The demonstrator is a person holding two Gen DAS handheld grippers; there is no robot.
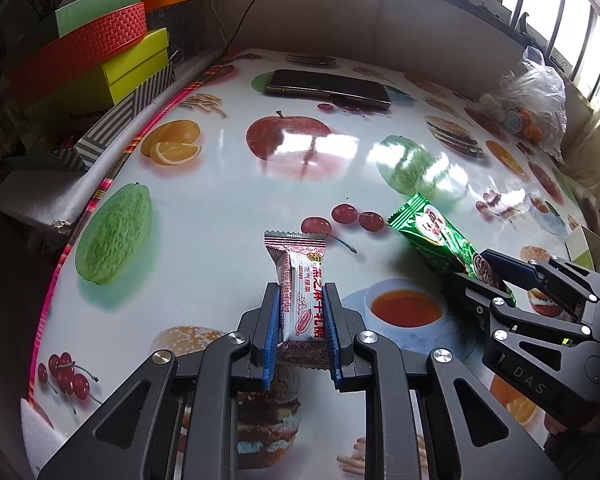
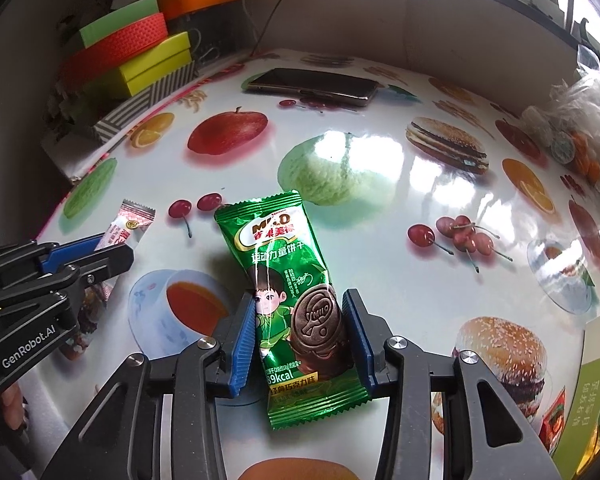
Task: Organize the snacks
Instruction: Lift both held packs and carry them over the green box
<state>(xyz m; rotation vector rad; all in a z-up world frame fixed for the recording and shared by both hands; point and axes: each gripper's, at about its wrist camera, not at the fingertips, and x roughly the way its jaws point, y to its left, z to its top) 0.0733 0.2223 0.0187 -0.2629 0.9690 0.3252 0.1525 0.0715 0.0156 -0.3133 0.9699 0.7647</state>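
Snacks: the left tool (image 1: 301, 312) clamps a white-and-red candy pack (image 1: 302, 300); the right tool (image 2: 300, 338) brackets a green biscuit pack (image 2: 290, 280), pads touching its edges, above the desk (image 2: 380, 272).

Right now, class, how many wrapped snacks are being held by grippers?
2. The red-and-white candy packet sits in the left gripper; the green Milo biscuit packet lies between the right gripper's pads. More may hide in the plastic bag.

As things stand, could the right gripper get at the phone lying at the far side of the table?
Probably not right away: the right gripper has the green biscuit packet between its pads. The tabletop between it and the phone looks free of obstacles.
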